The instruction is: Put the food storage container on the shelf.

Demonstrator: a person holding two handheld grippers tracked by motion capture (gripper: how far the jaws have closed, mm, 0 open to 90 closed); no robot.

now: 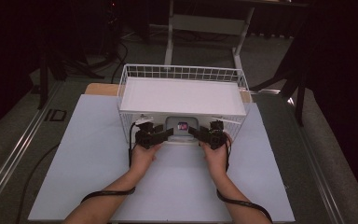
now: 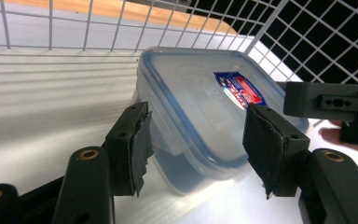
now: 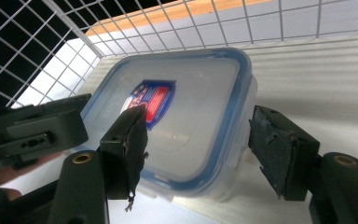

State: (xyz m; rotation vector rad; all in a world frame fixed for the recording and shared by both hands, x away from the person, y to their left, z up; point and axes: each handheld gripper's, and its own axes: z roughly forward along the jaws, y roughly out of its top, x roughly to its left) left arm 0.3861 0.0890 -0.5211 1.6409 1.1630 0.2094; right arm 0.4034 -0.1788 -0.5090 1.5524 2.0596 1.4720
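Reaching from both sides, left gripper [image 1: 166, 134] and right gripper [image 1: 194, 132] flank a lidded plastic container [image 2: 200, 100] (blue-sealed lid) under the wire basket [image 1: 182, 72]; both jaws wide, gripping nothing.

Container [image 1: 182, 128] apparently under basket [image 1: 182, 95] shelf, between left gripper [image 1: 164, 135], right gripper [image 1: 199, 134].

This looks like a lab or recording studio rather than a home; black curtains [image 1: 340, 70] close off the dark surroundings; cables [image 1: 116, 51] trail across a grey carpeted floor [image 1: 9, 126]; metal rails [image 1: 14, 154] run along the floor beside the worktop [image 1: 88, 154]; beyond its far edge stand the white legs of an adjustable desk frame [image 1: 205, 28] and dark stand legs [image 1: 51, 65].
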